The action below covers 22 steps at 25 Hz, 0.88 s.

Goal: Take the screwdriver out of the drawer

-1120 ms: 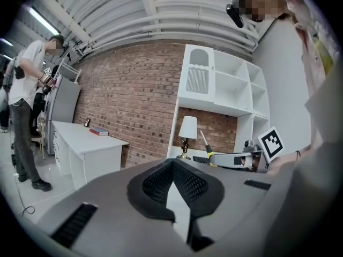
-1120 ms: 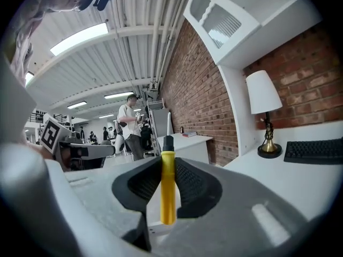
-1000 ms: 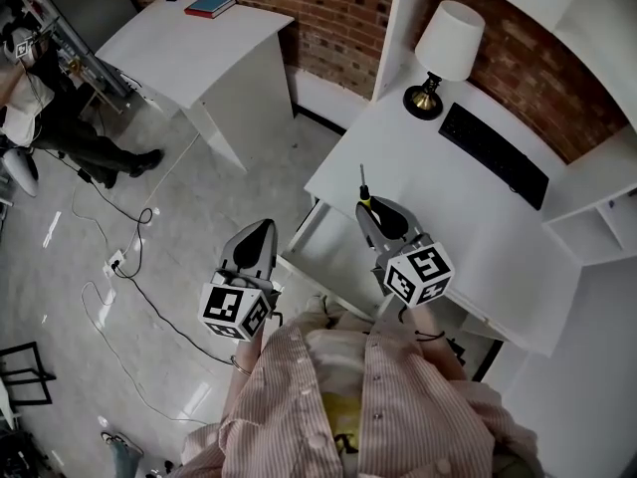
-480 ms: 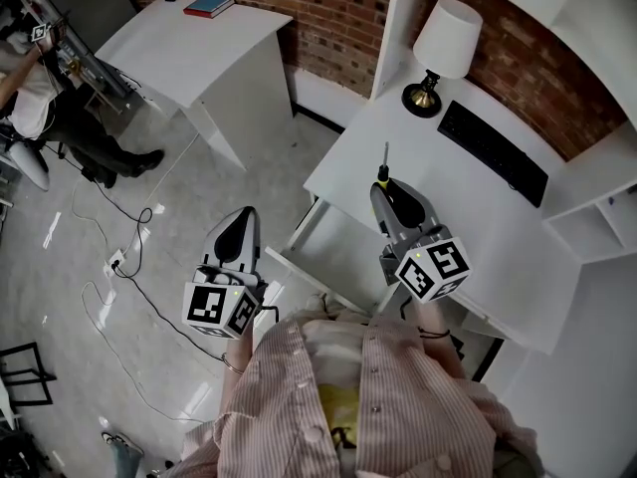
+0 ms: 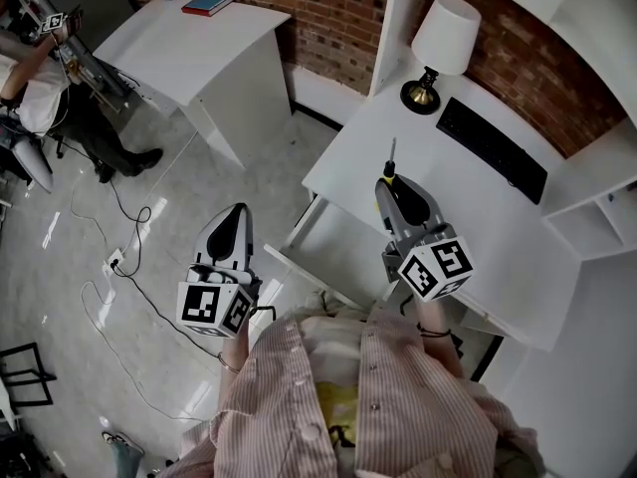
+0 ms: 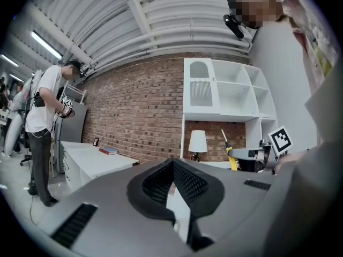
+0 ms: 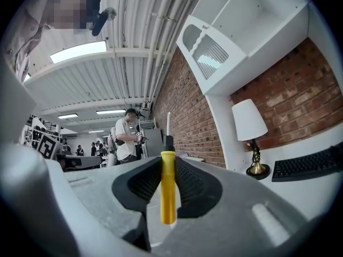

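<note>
Here, grey left gripper (image 5: pixel 237 217): jaws together, nothing between them, over the floor.
White open drawer (image 5: pixel 343 249): low, between both grippers.
Grey right gripper (image 5: pixel 391 185): pinched on the yellow-handled screwdriver (image 7: pixel 167 191), upright over the white desk (image 5: pixel 468 207), clear of the drawer.
Handling: probably light, stiff, smooth plastic; mid-handle grip suits, though it may swivel.

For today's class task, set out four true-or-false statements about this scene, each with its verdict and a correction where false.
1. The right tool grips a yellow-handled screwdriver. True.
2. The left tool holds a second screwdriver. False: there is nothing between its jaws.
3. The lamp stands on the desk, near the keyboard. True.
4. The keyboard is white. False: it is black.
</note>
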Each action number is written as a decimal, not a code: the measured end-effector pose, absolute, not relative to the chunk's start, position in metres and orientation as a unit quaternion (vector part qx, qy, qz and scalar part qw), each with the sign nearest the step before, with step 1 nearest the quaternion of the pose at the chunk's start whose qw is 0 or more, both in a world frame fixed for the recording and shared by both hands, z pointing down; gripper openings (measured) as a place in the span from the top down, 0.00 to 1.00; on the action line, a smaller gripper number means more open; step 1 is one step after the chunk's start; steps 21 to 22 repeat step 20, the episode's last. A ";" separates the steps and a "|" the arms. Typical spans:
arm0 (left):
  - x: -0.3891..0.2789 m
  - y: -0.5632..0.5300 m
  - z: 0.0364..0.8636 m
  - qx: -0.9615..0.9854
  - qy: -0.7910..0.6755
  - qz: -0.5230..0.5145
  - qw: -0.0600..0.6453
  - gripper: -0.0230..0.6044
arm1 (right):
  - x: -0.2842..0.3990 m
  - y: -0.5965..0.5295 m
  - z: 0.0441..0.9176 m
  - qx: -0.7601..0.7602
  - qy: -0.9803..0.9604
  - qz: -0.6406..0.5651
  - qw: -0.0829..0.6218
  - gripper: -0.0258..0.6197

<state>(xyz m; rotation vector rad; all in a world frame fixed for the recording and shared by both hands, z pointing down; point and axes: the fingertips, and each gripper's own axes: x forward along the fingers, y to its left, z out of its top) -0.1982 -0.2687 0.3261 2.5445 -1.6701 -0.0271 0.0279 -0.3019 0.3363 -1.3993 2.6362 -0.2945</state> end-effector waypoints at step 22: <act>-0.195 -0.269 0.342 0.830 -0.554 0.003 0.063 0.96 | 0.032 -0.297 0.345 -0.468 0.876 -0.100 0.053 0.84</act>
